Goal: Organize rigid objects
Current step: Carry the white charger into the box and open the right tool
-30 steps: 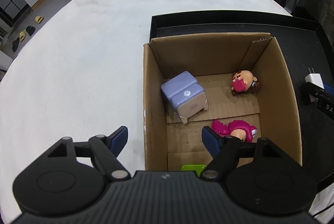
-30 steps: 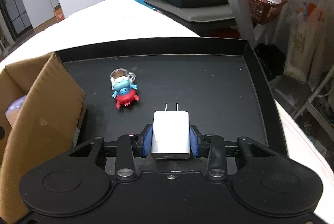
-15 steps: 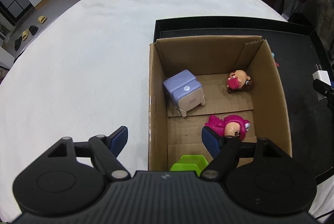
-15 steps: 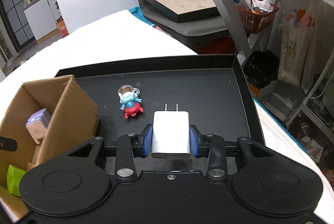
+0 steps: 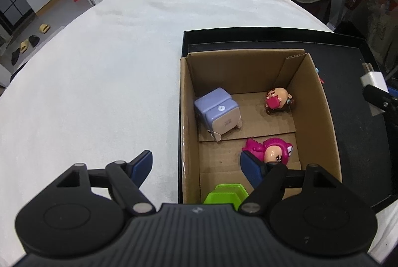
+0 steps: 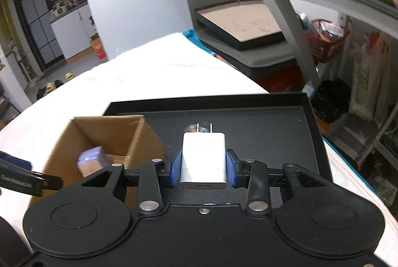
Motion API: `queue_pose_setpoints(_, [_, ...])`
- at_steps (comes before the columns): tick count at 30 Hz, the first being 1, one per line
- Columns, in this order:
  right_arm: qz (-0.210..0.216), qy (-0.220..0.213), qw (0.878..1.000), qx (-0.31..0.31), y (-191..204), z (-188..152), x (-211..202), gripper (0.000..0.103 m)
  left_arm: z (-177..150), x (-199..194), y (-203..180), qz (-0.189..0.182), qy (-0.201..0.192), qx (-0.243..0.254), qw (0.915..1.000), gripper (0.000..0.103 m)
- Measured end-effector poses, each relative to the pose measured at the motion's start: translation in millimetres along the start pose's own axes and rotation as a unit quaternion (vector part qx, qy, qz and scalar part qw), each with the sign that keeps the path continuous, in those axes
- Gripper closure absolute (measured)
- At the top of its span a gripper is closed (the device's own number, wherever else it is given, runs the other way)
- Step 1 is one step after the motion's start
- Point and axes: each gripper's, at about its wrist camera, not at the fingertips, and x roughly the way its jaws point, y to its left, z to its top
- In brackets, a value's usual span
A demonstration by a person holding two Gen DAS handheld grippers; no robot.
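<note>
An open cardboard box [image 5: 321, 117] [image 6: 146, 137] stands on a black tray [image 5: 360, 142] [image 6: 273, 132]. In it lie a lilac cube [image 5: 217, 114] [image 6: 90, 160], a small brown-haired figure [image 5: 277, 100], a pink figure [image 5: 271, 151] and a green piece [image 5: 227, 193]. My right gripper [image 6: 203, 167] is shut on a white plug charger [image 6: 203, 162] [image 5: 373, 79], held above the tray to the right of the box. My left gripper [image 5: 196, 167] is open and empty, straddling the box's left wall near its front corner.
A small toy [image 6: 192, 129] shows on the tray just behind the charger's prongs. The tray lies on a white cloth-covered table [image 5: 99, 80]. Shelving [image 6: 323, 0] and another framed tray [image 6: 238, 23] stand beyond the table to the right.
My right gripper has risen with the charger, and the box now shows lower and farther left in its view. My left gripper has pulled back and up a little from the box.
</note>
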Motion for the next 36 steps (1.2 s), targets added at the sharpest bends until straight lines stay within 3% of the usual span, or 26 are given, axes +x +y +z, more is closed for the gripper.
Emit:
queue_pose_setpoints(12, [0.031,-0.006,0.999,-0.027,53.6,9.7,3.7,0.067,-2.4,5.3,18.1,-0.029,-0.001,-0.017,0.9994,0.032])
queue_pose_setpoints(16, [0.042,-0.007,0.999,-0.034,68.0,12.6,7.6,0.067,-2.6,4.8,23.4,-0.044,-0.005,-0.02,0.9988,0.049])
queue_pose_setpoints(24, [0.057,-0.001,0.997,-0.05,89.6,10.8,18.4,0.067,-2.2,14.1,32.0,-0.069,0.003,-0.032,0.9971,0.066])
queue_pose_setpoints(29, [0.062,0.008,0.996,-0.061,101.2,5.6,26.6,0.067,-1.4,22.9,38.4,-0.084,0.005,-0.053,0.9951,0.088])
queue_pose_setpoints(36, [0.06,0.017,0.995,-0.075,112.6,0.8,39.8,0.067,0.9,31.6,48.7,-0.099,0.011,-0.073,0.9923,0.093])
